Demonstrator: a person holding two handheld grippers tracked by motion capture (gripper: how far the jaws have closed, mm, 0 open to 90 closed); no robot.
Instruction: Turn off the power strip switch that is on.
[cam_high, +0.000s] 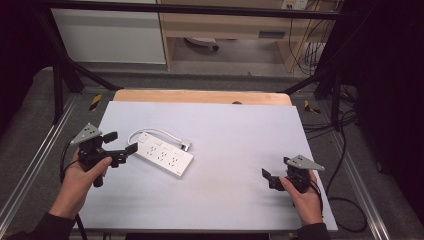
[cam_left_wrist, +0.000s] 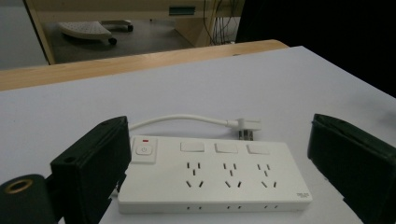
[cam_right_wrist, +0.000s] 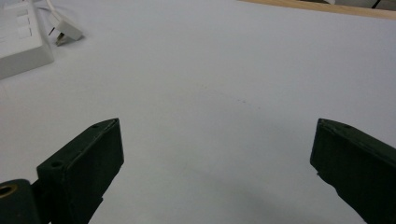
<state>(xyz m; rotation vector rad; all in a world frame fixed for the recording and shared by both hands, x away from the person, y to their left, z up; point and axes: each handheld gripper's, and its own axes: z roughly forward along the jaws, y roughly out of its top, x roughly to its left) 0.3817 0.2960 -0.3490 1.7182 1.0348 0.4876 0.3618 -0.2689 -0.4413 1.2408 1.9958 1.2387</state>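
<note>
A white power strip (cam_high: 162, 156) with three sockets and a switch lies flat on the left half of the white sheet (cam_high: 235, 135). Its short white cable curls back to a plug (cam_high: 185, 146) resting on the sheet beside it. My left gripper (cam_high: 121, 142) is open just left of the strip's switch end, touching nothing. In the left gripper view the power strip (cam_left_wrist: 210, 175) lies between and just beyond the spread jaws, with the plug (cam_left_wrist: 247, 128) behind it. My right gripper (cam_high: 276, 169) is open at the front right over bare sheet. A corner of the strip (cam_right_wrist: 21, 42) shows far off.
The sheet covers a wooden table whose far edge (cam_high: 200, 96) shows as a tan band. Black frame posts (cam_high: 60, 75) and metal rails (cam_high: 360, 185) flank the table. Cables (cam_high: 345, 125) trail on the floor at right. Shelving (cam_high: 225, 30) stands beyond.
</note>
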